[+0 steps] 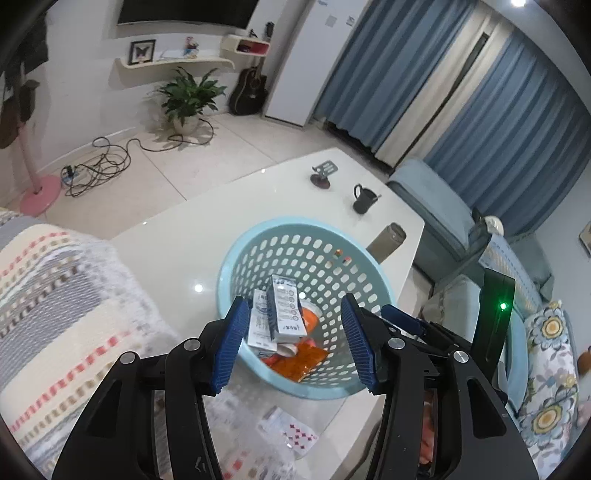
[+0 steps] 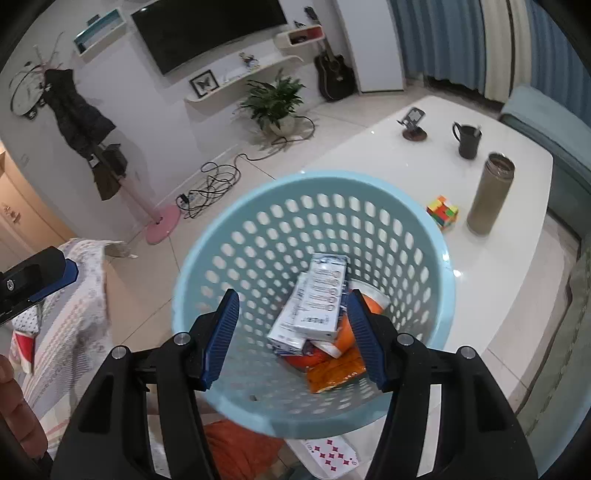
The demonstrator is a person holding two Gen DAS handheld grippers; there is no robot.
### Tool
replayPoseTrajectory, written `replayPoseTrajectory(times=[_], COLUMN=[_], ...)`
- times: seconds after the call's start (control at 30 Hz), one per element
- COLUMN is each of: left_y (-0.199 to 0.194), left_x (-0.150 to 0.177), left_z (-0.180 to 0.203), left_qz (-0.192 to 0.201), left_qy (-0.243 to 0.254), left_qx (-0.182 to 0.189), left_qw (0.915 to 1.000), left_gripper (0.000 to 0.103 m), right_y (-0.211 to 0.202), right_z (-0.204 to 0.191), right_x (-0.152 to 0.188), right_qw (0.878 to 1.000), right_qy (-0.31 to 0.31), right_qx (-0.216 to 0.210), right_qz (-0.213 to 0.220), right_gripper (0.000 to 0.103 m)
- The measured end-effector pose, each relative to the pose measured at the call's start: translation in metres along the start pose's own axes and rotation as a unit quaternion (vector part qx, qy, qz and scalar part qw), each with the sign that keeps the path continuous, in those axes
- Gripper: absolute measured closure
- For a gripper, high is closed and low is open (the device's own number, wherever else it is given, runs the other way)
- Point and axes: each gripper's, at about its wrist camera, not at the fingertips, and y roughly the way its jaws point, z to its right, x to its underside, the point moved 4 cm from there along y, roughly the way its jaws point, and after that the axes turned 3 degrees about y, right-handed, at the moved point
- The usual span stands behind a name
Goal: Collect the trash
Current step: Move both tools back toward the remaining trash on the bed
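Hovering over the basket — both grippers' fingers wide, empty — cartons lying below, between them.

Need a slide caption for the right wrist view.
Open right gripper poised over light-blue perforated basket holding two white cartons and orange wrappers.

A home living room. A television hangs on the wall above a curved shelf with a framed picture. A guitar leans by a potted plant, blue curtains cover the windows, and a sofa with a flowered cushion flanks the white counter.
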Motion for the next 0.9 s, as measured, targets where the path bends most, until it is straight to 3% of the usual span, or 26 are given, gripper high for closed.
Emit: replayPoseTrajectory(times=[0.2,0.43,0.7,0.9], left_y=[-0.060,-0.147,-0.253,-0.292], left_x=[0.002,0.016,0.056,0.085], left_z=[-0.011,-0.041,-0.128,-0.208], left_qz=[0.049,0.116,0.171,0.146], left_qy=[-0.011,-0.028,-0.073,-0.112], left_qx=[-0.007,-0.043,-0.157,-0.242], left_qw=[0.9987,0.9919,0.9699,0.9527], left_gripper=[0.052,0.052,0.041,0.037], right_y=[-0.033,-0.069,-0.072,-0.053], right_z=[-0.056,-0.154,-0.283,-0.367], right_x=[-0.002,0.007,0.052,0.097], right_qw=[0.998,0.989,0.967,0.951], right_qy=[-0.047,-0.122,-0.218,-0.264], right_qx=[-0.018,-0.073,-0.128,-0.160], right_qz=[0.029,0.051,0.024,-0.022], right_gripper=[0.046,0.045,0.040,0.037])
